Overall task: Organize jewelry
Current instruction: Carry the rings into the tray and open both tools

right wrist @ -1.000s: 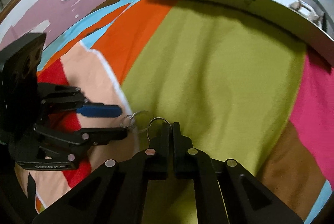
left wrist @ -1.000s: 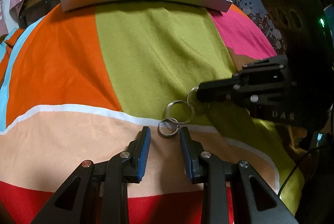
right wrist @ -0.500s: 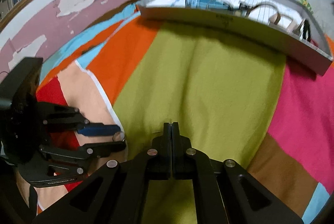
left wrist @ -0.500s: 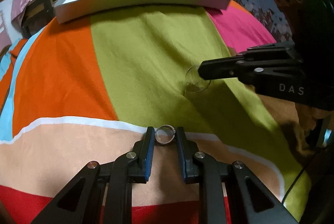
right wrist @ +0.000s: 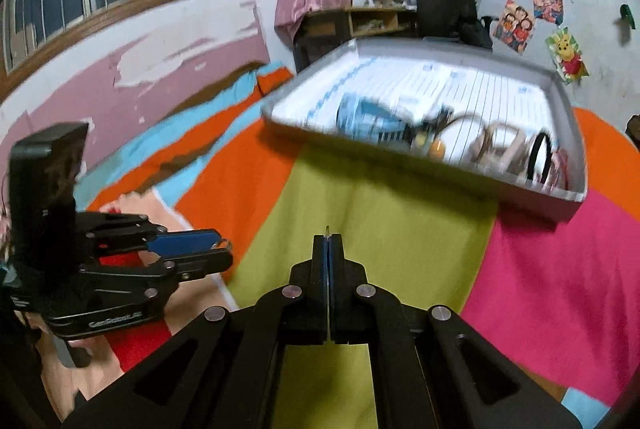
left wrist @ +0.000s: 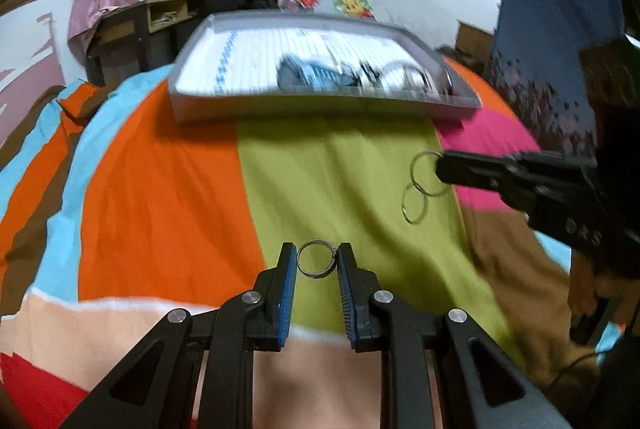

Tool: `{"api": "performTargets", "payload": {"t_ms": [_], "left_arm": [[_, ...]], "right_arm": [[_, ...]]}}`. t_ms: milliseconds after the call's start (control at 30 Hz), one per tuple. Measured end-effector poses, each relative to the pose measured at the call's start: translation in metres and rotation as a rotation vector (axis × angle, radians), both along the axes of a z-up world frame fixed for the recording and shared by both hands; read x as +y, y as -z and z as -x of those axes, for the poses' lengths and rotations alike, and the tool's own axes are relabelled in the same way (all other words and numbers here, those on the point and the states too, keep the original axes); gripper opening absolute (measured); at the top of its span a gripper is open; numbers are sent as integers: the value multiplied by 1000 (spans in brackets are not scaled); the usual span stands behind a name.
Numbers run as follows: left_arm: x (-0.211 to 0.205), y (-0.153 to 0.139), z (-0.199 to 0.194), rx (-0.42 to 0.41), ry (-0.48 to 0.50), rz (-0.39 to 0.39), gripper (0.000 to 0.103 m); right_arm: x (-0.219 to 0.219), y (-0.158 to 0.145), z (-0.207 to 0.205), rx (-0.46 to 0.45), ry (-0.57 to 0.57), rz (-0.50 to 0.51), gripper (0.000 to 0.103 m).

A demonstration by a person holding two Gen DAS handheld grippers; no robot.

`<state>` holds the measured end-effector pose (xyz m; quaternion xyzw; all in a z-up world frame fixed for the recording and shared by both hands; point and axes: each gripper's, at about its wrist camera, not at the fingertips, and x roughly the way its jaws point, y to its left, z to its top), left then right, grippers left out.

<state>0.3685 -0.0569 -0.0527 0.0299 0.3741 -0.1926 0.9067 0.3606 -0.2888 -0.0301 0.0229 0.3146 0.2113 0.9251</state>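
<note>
Over a striped bedspread point(left wrist: 328, 169), the left gripper point(left wrist: 318, 265) pinches one ring point(left wrist: 316, 263) facing the camera; the right gripper point(left wrist: 440, 165) clamps two linked rings point(left wrist: 418, 189), hanging downward.

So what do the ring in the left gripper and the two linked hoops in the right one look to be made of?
The ring between the left gripper fingers looks like polished silver-toned metal: a grey band with bright glints. The linked hoops hanging from the shut right gripper seem to be thin silvery metal wire, though blur leaves the finish uncertain.
</note>
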Motion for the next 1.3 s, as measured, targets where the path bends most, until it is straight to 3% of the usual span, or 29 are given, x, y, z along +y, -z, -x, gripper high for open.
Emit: {"api": "performTargets", "payload": {"t_ms": [233, 400, 533, 733, 1000, 1067, 1133, 1167, 1200, 1233, 1267, 1300], "left_arm": [[-1, -49, -64, -94, -104, 42, 20], [-10, -60, -109, -139, -160, 24, 20], [-16, -48, -142, -100, -191, 11, 20], [-20, -27, -154, -51, -209, 7, 20], [-17, -22, -150, -23, -237, 13, 21], [-15, -26, -145, -24, -247, 16, 23], [-12, -33, -137, -29, -258, 13, 35], [-11, -35, -134, -33, -262, 18, 39], [-8, -39, -129, -39, -266, 27, 53], [-5, -44, -123, -51, -274, 38, 63], [-3, -50, -116, -69, -285, 47, 65], [0, -56, -108, -86, -291, 53, 66]], "right_arm": [[-18, -50, -46, -121, 52, -48, 1], [-30, -67, -97, -128, 97, -104, 1], [-29, -52, -121, -86, 112, -88, 1], [-27, -20, -132, -39, 138, -45, 1], [-39, -20, -120, -45, 190, -11, 2], [-43, -26, -112, -50, 196, -7, 2], [-44, -32, -105, -53, 202, -1, 4], [-45, -35, -103, -55, 207, 1, 9], [-47, -39, -98, -59, 212, -3, 13], [-48, -43, -94, -63, 217, -8, 24], [-50, -48, -89, -70, 223, -15, 33], [-51, -52, -83, -81, 225, -17, 34]]}}
